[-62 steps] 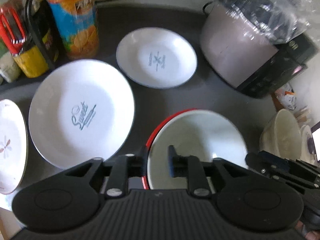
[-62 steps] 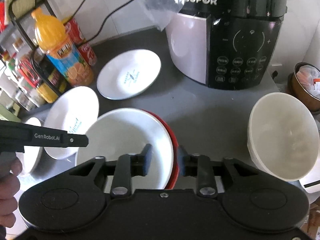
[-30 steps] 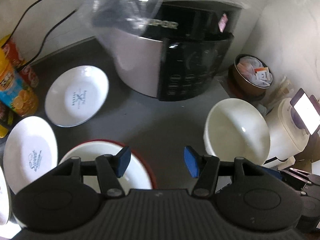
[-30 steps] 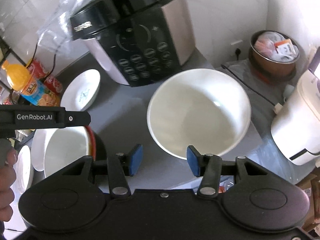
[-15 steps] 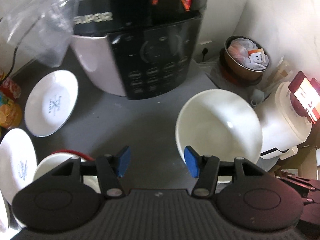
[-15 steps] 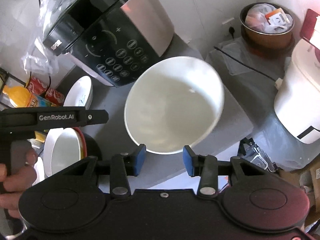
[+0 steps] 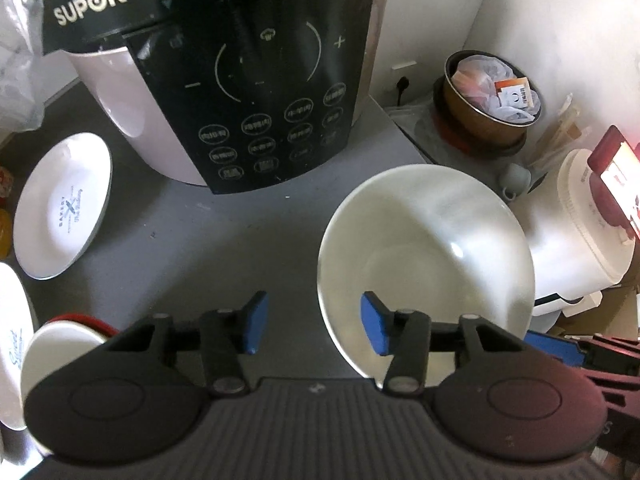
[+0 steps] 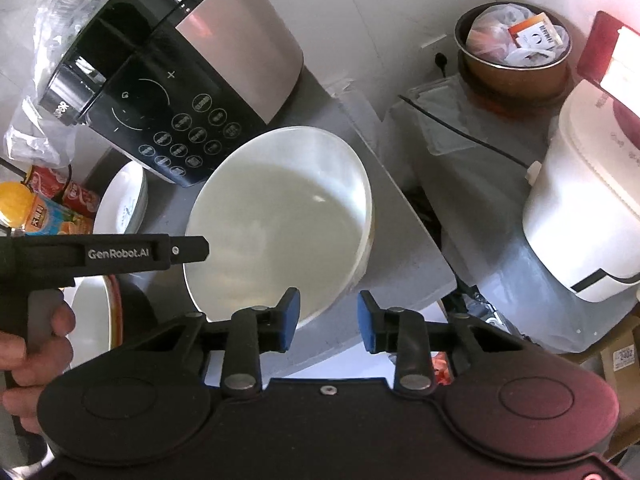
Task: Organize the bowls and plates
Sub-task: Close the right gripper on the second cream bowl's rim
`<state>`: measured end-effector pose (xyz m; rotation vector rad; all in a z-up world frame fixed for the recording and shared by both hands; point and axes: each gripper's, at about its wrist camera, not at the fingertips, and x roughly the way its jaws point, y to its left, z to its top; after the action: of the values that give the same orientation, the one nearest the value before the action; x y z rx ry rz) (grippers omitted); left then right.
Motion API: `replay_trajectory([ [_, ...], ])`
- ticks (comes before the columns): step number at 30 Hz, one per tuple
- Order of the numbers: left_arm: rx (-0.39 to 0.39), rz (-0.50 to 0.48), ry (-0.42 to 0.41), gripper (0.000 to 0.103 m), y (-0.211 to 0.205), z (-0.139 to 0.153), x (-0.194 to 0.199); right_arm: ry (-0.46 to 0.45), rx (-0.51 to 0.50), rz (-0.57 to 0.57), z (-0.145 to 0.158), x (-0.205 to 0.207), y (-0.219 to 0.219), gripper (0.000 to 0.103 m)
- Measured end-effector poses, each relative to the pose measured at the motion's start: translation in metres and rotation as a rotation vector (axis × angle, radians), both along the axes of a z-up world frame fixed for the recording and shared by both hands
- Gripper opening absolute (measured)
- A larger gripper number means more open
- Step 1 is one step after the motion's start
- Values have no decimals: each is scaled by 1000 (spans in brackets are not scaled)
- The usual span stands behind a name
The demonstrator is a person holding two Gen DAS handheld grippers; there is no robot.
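Observation:
A large white bowl [image 7: 424, 256] sits near the right end of the grey counter; it also shows in the right wrist view [image 8: 276, 220]. My left gripper [image 7: 314, 326] is open, its jaws straddling the bowl's near left rim. My right gripper [image 8: 326, 322] is open, its jaws straddling the near right rim. A white bowl nested in a red one [image 7: 60, 340] stands at lower left. A small white plate [image 7: 62, 206] lies left of the cooker, with another plate's edge [image 7: 12, 320] at far left.
A SUPOR pressure cooker [image 7: 240, 80] stands right behind the bowl. A brown pot with packets [image 7: 490, 108] and a white appliance [image 7: 588, 232] are at the right. The counter edge [image 8: 400, 312] drops off close to the bowl. A juice bottle and cans [image 8: 40, 204] stand far left.
Both grippers let go of the nested red-and-white bowls, opened, swung right and closed in on the large white bowl's rim from either side.

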<state>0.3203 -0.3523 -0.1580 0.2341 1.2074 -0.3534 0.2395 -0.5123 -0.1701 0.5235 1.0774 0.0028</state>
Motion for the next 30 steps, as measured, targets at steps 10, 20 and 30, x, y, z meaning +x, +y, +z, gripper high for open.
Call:
replay_trajectory([
  [10, -23, 52, 65, 22, 4, -34, 21, 42, -14, -5, -21, 24, -4, 30],
  [20, -88, -12, -17, 6, 5, -9, 12, 28, -114, 39, -15, 23, 10, 20],
  [30, -106, 42, -32, 5, 47, 18, 9, -17, -150, 100, 15, 25, 43, 20],
])
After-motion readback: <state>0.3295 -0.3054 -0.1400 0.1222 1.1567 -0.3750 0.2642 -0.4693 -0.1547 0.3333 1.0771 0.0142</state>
